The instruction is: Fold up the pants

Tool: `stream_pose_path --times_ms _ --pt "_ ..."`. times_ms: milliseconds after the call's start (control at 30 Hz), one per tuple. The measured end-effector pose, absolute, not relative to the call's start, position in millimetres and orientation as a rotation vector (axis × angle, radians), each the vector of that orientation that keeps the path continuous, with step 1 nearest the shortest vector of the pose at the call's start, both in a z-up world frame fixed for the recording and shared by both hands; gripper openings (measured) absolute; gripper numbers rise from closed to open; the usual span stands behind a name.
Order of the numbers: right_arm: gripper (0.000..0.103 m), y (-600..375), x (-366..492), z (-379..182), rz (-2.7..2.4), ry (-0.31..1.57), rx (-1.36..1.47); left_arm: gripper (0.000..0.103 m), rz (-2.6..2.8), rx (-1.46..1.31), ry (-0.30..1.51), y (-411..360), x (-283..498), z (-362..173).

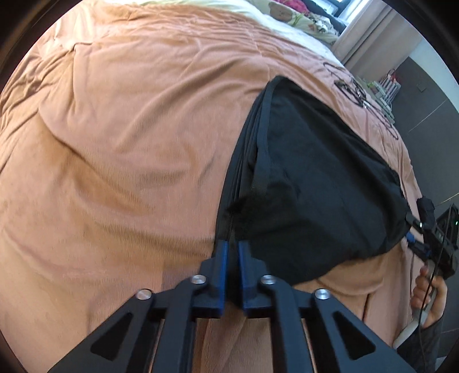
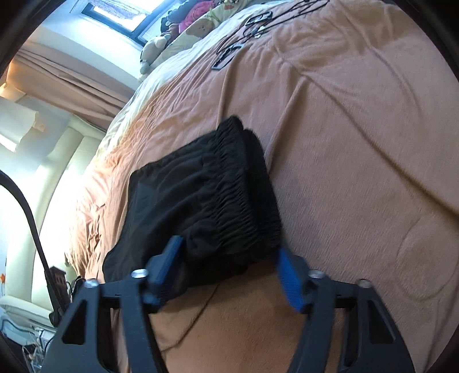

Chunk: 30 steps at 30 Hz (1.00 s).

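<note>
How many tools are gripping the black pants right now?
1. The left tool is shut on the near corner of the black pants. The right tool is open around the waistband corner, not gripping.

Home bedroom. I'm working over a bed with a peach blanket [image 1: 129, 129], cartoon bear-print pillow [image 2: 198, 30] and plush toy [image 2: 153, 46] at the head, curtains [image 2: 71, 83] by a bright window [image 2: 120, 14], cables [image 2: 246, 37] strewn on the blanket.

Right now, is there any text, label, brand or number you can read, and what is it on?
None readable.
Pants: no tag or print shows.
Bear-print pillow: pictures only, no words.
Device by the right gripper: a green light, no legible marking.
</note>
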State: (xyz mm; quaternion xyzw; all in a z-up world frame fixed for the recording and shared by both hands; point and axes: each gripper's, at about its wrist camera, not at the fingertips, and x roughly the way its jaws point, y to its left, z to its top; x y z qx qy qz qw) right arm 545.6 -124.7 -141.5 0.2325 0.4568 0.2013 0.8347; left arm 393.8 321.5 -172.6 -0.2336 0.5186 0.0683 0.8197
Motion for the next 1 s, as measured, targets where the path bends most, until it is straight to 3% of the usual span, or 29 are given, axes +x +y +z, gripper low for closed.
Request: stream_pose_path --times_ms 100,167,233,267,300,767,833,1000 --pt "0.040 -122.2 545.3 -139.6 0.427 0.962 0.481 0.008 0.144 -0.533 1.114 323.5 386.7 -172.5" --pt "0.040 -119.4 543.6 -137.2 0.422 0.953 0.470 0.014 0.143 -0.564 1.102 326.6 382.9 -169.0" --pt "0.040 -117.2 542.6 -136.5 0.419 0.951 0.471 0.035 0.131 -0.605 1.078 330.3 379.7 -166.1" --pt "0.040 -118.0 541.7 -137.1 0.421 0.952 0.477 0.054 0.134 -0.617 1.068 331.7 378.6 -165.3" --pt "0.040 -118.6 540.9 -137.7 0.421 0.953 0.482 0.063 0.133 -0.634 1.050 333.2 377.5 -163.9" --pt "0.040 -123.4 545.4 -139.5 0.430 0.971 0.479 0.064 0.010 -0.901 0.988 354.3 389.2 -190.9" --pt "0.040 -124.1 545.1 -138.8 0.434 0.967 0.484 0.058 -0.040 -0.934 0.956 355.1 386.7 -187.8" --pt "0.040 -127.4 541.9 -137.4 0.453 0.961 0.507 0.057 -0.083 -0.975 0.934 357.3 379.9 -187.7"
